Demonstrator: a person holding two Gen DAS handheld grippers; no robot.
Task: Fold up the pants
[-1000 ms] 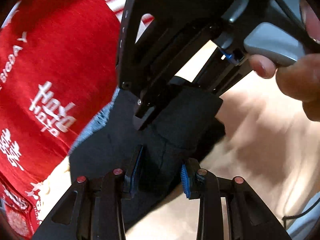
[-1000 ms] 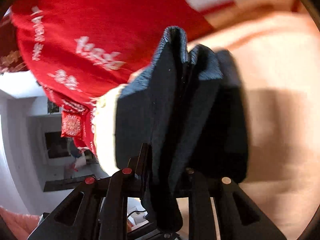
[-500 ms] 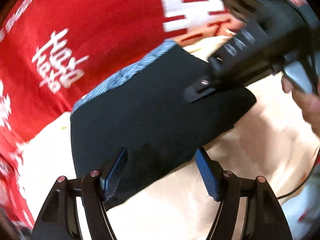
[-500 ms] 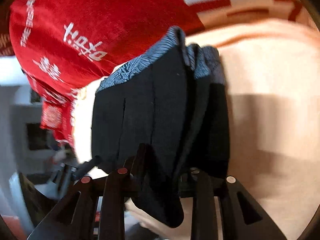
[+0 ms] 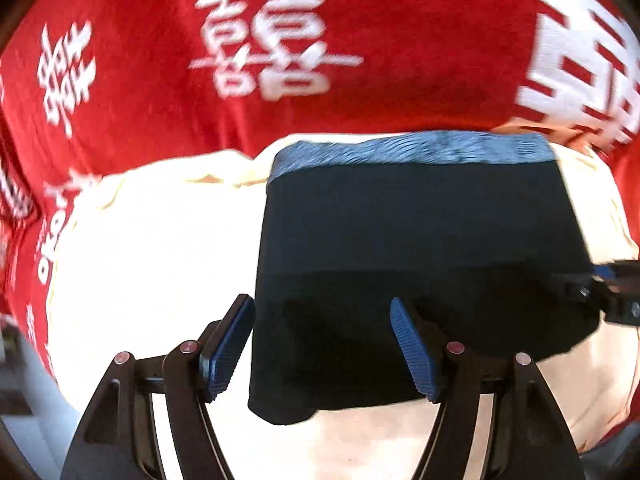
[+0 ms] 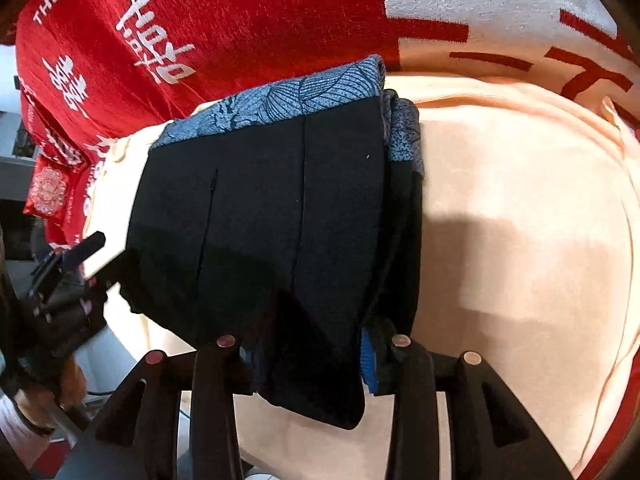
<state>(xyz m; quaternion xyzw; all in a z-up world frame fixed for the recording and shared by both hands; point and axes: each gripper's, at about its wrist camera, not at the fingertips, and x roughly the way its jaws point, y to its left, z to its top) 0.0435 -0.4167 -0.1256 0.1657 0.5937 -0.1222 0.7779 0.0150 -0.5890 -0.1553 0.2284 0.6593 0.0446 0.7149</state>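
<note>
The pants (image 5: 420, 248) are black with a blue patterned waistband (image 5: 416, 150), folded into a compact rectangle on a cream cloth. My left gripper (image 5: 322, 344) is open, its blue pads either side of the fold's near left corner, not clamping it. In the right wrist view the pants (image 6: 260, 208) lie flat with the waistband (image 6: 280, 100) at the far end. My right gripper (image 6: 308, 364) is shut on the near edge of the pants; cloth drapes over its fingers. Its tip shows at the right edge of the left wrist view (image 5: 616, 292).
A cream cloth (image 5: 152, 248) covers the surface under the pants, also in the right wrist view (image 6: 520, 220). A red blanket with white characters (image 5: 280, 40) lies behind it. The left gripper and the hand holding it show at the left of the right wrist view (image 6: 60, 280).
My left gripper let go of the pants, opened wide and drew back to the left. The bunched fold spread flat on the cream cloth. My right gripper kept its hold.
</note>
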